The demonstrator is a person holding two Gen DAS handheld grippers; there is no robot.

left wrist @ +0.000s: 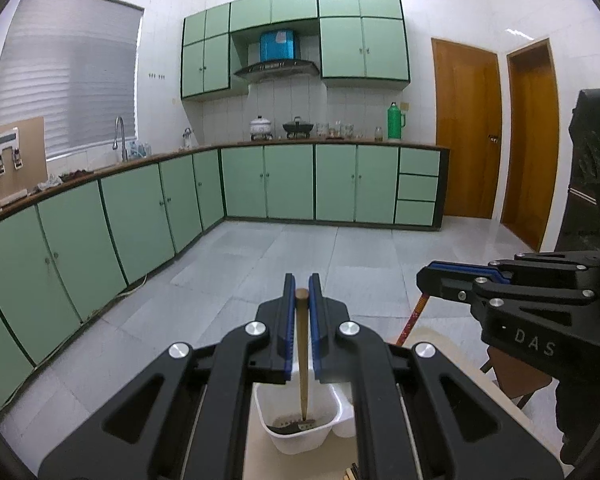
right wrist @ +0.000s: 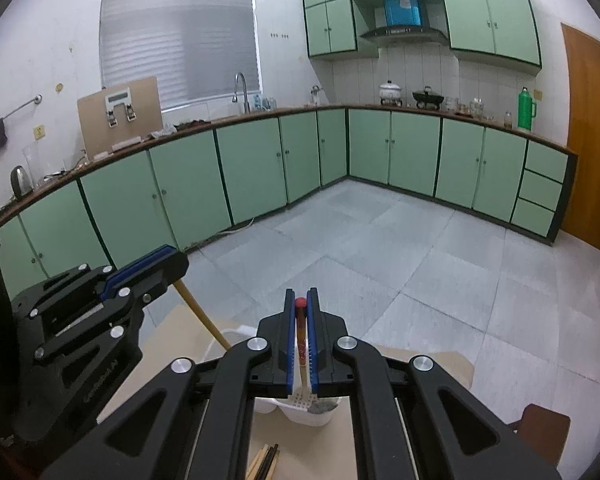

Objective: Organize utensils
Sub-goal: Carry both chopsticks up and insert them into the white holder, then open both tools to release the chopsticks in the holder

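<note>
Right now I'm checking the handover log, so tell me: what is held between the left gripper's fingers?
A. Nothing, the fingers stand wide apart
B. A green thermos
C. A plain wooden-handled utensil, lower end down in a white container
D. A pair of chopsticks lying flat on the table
C: the left gripper is shut on the wooden-handled utensil, whose lower end reaches into the white container below.
</note>
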